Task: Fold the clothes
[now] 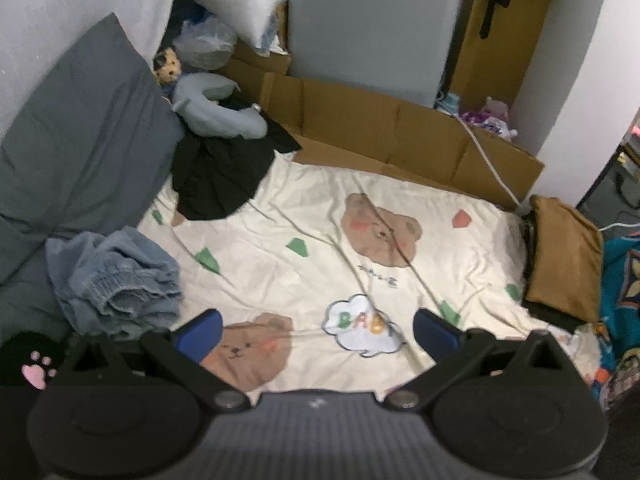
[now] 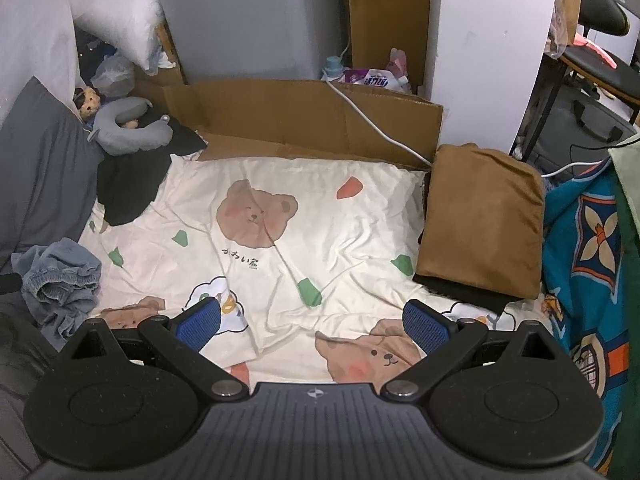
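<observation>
Right wrist view: folded brown garment (image 2: 482,216) lies lengthwise, seemingly pointing away.

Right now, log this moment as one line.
left gripper open, empty | right gripper open, empty | crumpled blue denim garment unfolded | folded brown cloth stacked

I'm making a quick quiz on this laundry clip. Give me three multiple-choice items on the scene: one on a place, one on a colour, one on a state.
1. Where does the crumpled denim garment lie?
A. left side of the bed
B. on the folded stack
C. on the cardboard

2. What colour is the top of the folded stack?
A. white
B. brown
C. green

3. How are both grippers?
A. shut on cloth
B. open, holding nothing
C. one open, one shut

Answers:
1. A, it sits left on the bear-print sheet, beside the grey pillow.
2. B, a brown piece tops the stack.
3. B, left gripper and right gripper show fingers spread with nothing between.
</observation>
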Demonstrator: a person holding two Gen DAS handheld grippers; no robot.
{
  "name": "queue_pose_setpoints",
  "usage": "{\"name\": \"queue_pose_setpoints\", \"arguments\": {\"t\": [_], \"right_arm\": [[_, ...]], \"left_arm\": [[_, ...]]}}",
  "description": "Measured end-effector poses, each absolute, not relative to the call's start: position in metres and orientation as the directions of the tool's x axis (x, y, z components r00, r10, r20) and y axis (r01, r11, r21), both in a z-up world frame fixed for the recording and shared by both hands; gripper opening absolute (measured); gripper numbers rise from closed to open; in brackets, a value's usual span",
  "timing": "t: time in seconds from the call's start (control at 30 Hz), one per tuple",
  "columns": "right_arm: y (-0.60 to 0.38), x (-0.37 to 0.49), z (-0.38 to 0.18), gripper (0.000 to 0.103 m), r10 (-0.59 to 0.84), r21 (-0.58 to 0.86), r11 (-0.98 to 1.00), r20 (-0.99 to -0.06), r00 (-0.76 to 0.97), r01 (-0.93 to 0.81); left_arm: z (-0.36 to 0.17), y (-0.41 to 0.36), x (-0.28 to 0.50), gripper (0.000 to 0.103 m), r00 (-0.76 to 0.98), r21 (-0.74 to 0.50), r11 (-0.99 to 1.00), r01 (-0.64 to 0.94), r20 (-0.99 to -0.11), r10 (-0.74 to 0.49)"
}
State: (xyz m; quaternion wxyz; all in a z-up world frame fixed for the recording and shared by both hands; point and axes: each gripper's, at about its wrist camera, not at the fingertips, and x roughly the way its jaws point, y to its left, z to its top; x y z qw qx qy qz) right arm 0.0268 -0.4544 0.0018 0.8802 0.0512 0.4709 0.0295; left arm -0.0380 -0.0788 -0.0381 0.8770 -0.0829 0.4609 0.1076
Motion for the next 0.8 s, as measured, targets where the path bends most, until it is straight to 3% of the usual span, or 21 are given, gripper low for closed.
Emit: {"name": "queue_pose_setpoints", "arguments": {"t": [0.8], "right_arm": [[-0.426,0.028,0.003,0.100,0.145,0.122,0.989,-0.831,0.537,-0.078]], "left_arm": [[-0.033,-0.091,-0.049,0.102,0.506,-0.001,0.945,-0.326,-0.845,0.174]]}}
